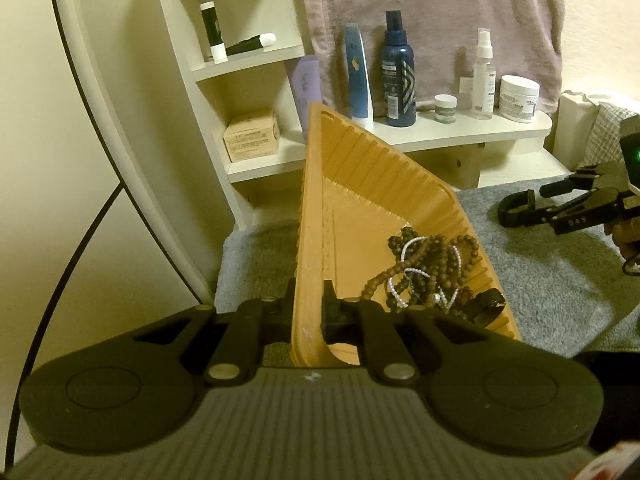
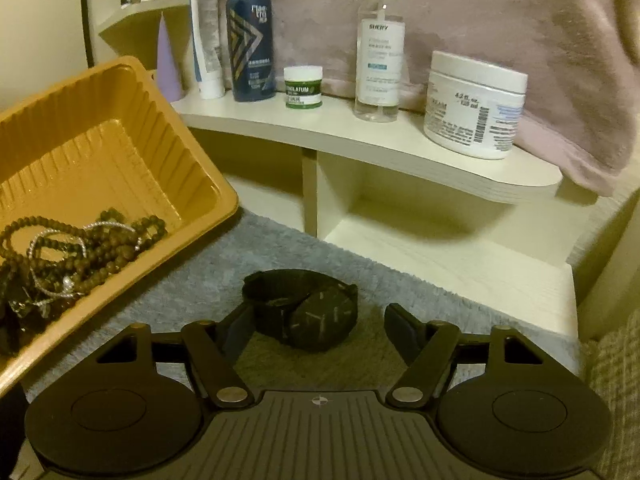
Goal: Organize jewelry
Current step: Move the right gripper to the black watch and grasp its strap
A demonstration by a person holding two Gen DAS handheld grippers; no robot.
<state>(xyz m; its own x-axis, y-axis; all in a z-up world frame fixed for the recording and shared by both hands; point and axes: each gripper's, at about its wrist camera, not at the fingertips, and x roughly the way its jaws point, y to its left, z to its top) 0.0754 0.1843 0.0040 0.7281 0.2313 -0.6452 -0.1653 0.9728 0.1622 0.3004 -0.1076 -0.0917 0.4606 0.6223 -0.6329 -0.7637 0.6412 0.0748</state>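
Note:
My left gripper (image 1: 309, 304) is shut on the near rim of an orange ribbed tray (image 1: 312, 184) and holds it tilted above the grey mat. Brown bead bracelets, a pearl strand and a dark piece (image 1: 424, 268) lie heaped in its low corner; they also show in the right wrist view (image 2: 76, 252), inside the tray (image 2: 132, 92). A black wristwatch (image 2: 304, 306) lies on the grey mat (image 2: 224, 272). My right gripper (image 2: 320, 320) is open, its fingers either side of the watch, not touching it. In the left wrist view it shows at the right (image 1: 520, 210).
A cream shelf (image 2: 400, 148) behind holds a blue spray bottle (image 2: 250, 36), a tube, a small green jar (image 2: 303, 87), a clear spray bottle (image 2: 378, 48) and a white tub (image 2: 474, 104). A pink towel hangs behind. Cubbies at left hold a box (image 1: 251, 135).

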